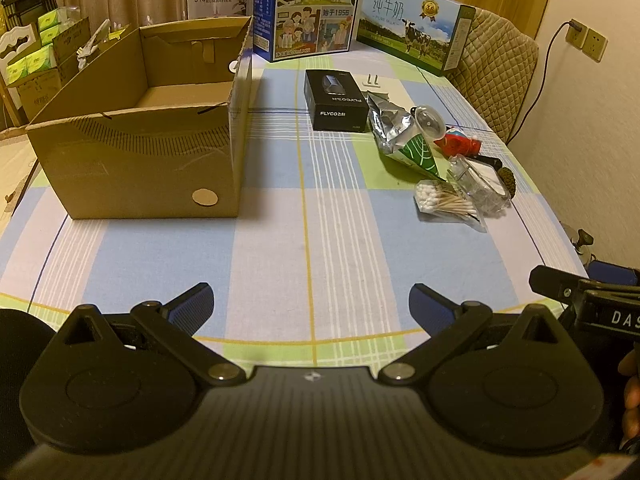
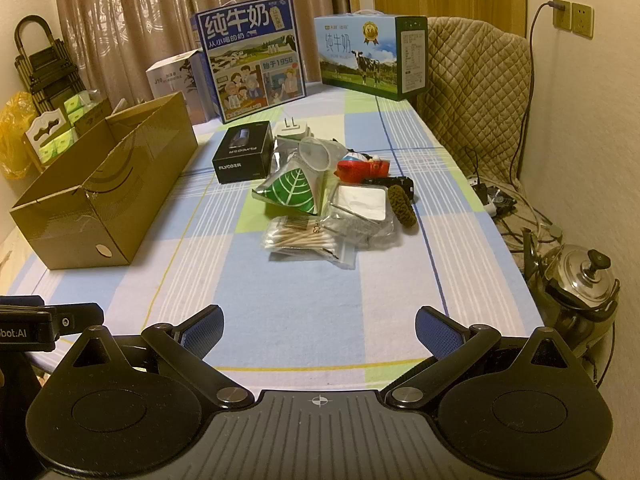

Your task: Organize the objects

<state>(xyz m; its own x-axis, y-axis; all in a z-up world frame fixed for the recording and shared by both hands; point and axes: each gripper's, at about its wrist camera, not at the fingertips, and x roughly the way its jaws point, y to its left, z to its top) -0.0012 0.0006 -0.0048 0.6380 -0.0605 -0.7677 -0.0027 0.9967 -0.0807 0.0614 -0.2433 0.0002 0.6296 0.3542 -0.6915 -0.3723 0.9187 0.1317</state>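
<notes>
Cardboard box (image 1: 136, 140) sits left; the cotton swabs (image 2: 298, 236) lie ahead of the right gripper (image 2: 318, 330), nearer it; both grippers gape wide, empty.

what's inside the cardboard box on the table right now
The cardboard box looks empty: its bare floor shows in the left wrist view. The near wall hides the front strip of that floor.

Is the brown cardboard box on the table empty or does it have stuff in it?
Empty as far as visible: the brown cardboard box stands open-topped, and the left wrist view shows only bare floor inside.
</notes>
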